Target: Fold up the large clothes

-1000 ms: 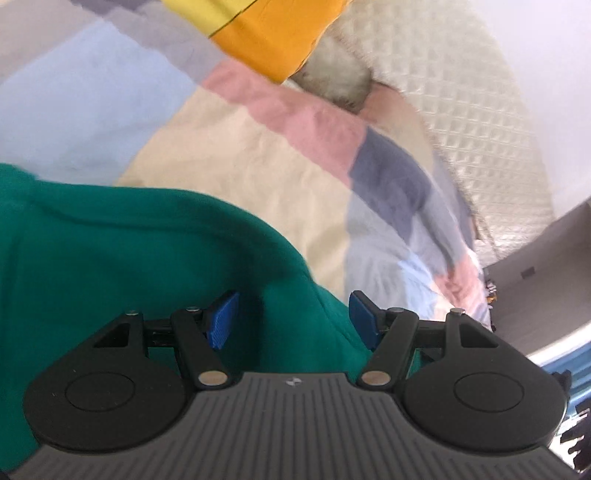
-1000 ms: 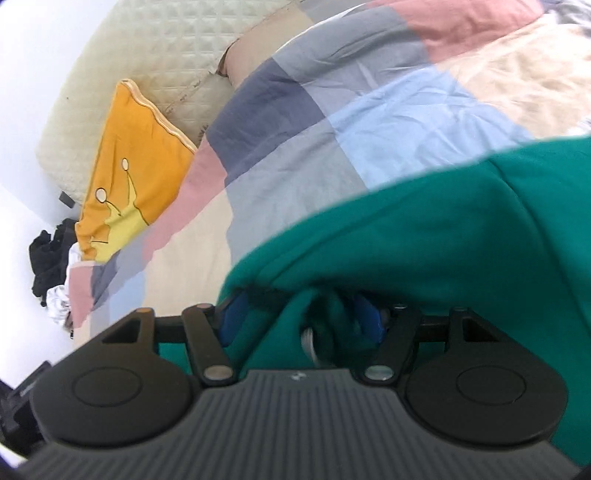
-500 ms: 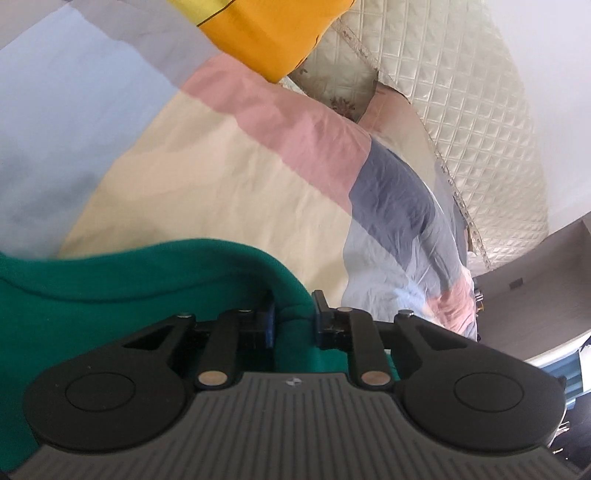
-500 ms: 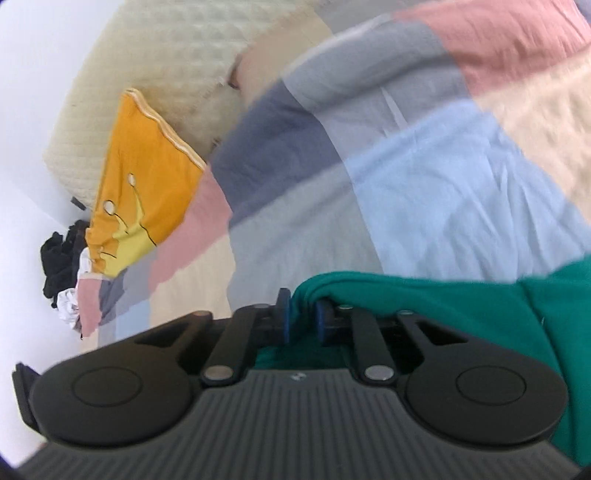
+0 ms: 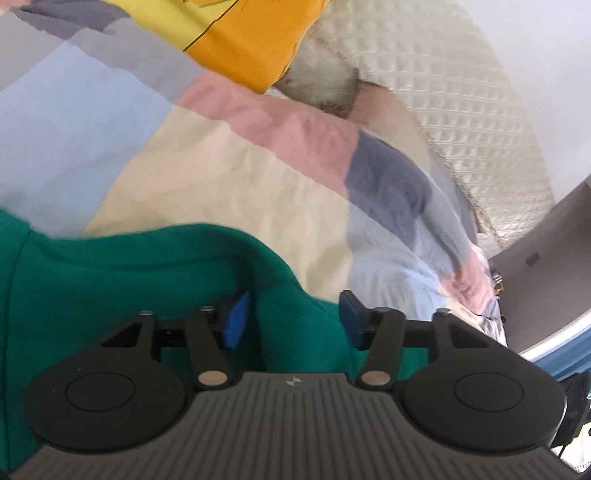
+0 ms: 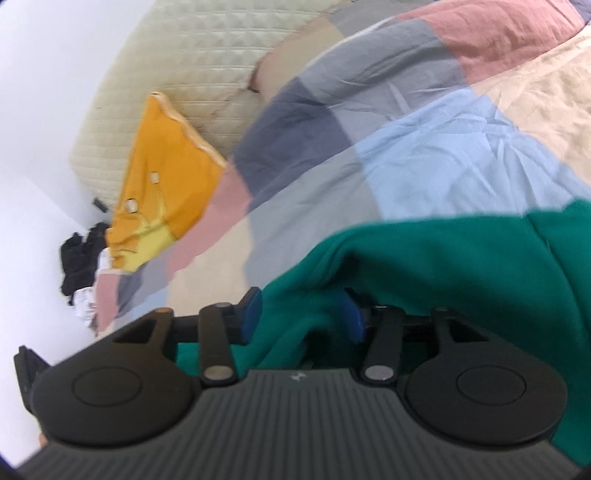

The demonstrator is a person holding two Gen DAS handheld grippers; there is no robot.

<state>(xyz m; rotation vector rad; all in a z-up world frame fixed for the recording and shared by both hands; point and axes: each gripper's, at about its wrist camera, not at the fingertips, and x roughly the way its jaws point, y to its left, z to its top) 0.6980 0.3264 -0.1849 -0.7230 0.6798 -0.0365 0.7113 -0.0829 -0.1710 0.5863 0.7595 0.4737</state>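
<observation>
Green fleece fills the lower left of the left wrist view: the green garment lies bunched on the bed, its rounded fold rising just ahead of the left gripper. That gripper's jaws have just been opening and now stand roughly half apart. A hump of the green cloth sits between them, but the blue pads are clear of it and grip nothing. Above the garment spreads the patchwork quilt in pale blue, cream, pink and slate squares. An orange and yellow pillow lies at the top centre, and a cream quilted headboard curves down the upper right.

In the right wrist view a heap of dark clothes lies at the far left edge against the white wall. Beside it the orange pillow leans on the headboard. The quilt covers the centre and upper right. The green garment takes the lower right and drapes over the right gripper. Its jaws have likewise just been opening and stand about half apart. A fold of green cloth hangs loosely between them, and the right-hand pad is partly covered by fabric.
</observation>
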